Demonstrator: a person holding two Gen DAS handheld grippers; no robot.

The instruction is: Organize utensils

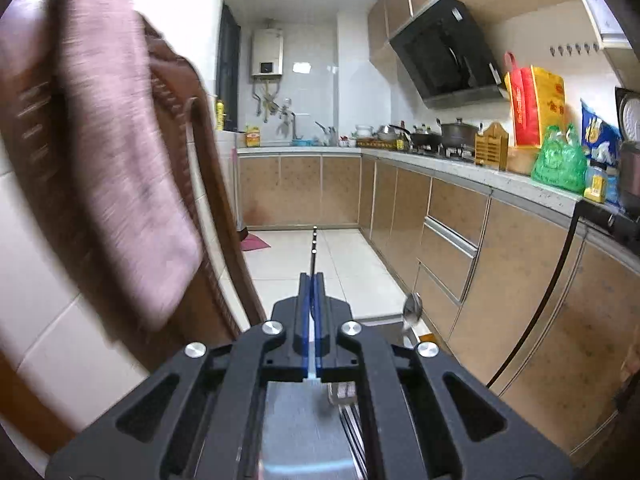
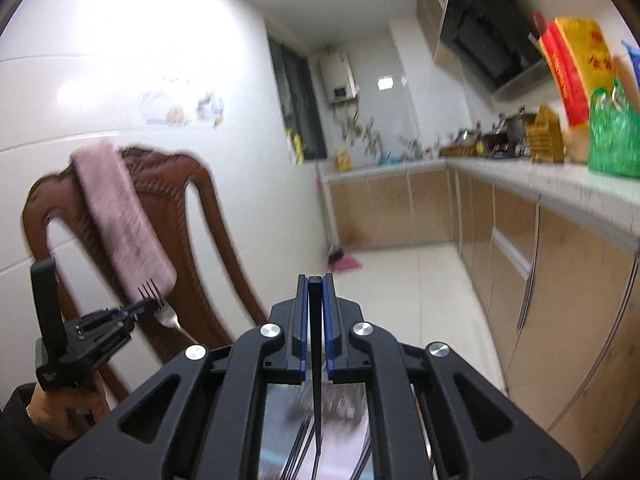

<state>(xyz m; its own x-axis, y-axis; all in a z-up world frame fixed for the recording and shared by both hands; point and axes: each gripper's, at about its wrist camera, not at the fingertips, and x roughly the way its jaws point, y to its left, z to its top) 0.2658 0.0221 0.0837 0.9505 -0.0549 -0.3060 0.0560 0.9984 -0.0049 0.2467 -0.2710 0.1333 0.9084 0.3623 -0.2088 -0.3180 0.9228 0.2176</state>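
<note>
Left gripper (image 2: 138, 309) at lower left of the right view, jaws clamped on a fork (image 2: 158, 304) held level, tines clear of the chair (image 2: 168, 216). Right gripper (image 2: 315, 280), jaws pinching black chopsticks (image 2: 315, 360) mid-shaft, likely for balance in carrying.

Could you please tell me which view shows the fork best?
The right wrist view: the fork shows its tines spread, clamped in the left gripper. The left wrist view gives the fork only edge-on, a thin line.
</note>
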